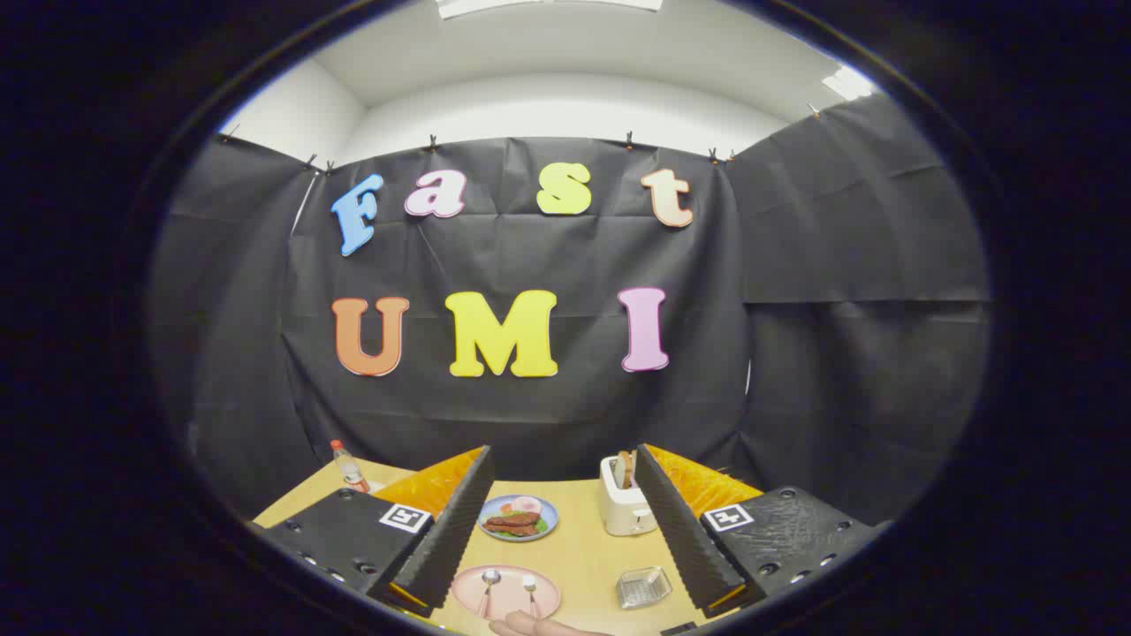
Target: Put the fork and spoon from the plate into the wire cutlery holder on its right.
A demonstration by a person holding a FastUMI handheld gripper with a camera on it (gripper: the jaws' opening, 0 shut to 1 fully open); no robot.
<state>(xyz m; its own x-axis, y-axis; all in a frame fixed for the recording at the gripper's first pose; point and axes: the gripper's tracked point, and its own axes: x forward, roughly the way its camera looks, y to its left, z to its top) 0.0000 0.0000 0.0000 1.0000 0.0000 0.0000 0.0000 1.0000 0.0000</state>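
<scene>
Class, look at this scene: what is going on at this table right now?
A hand-held gripper hovers with jaws open, holding nothing. Between and below the jaws, a pink plate carries a spoon and a fork. The wire cutlery holder sits to its right, with no cutlery in it yet. A hand rests by the plate.

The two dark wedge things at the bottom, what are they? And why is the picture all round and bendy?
Those wedges are the two fingers of a gripper, a grabbing tool that a person holds in a hand. A camera rides on it and looks forward between the fingers through a very wide lens, which bends the picture. The fingers are spread wide open and hold nothing. Between them lies a wooden table. On it, nearest, a pink plate carries a spoon and a fork. Beside it sits a small wire cutlery holder. Farther off are a blue plate of food, a toaster and a bottle. A person's hand rests by the pink plate.
</scene>
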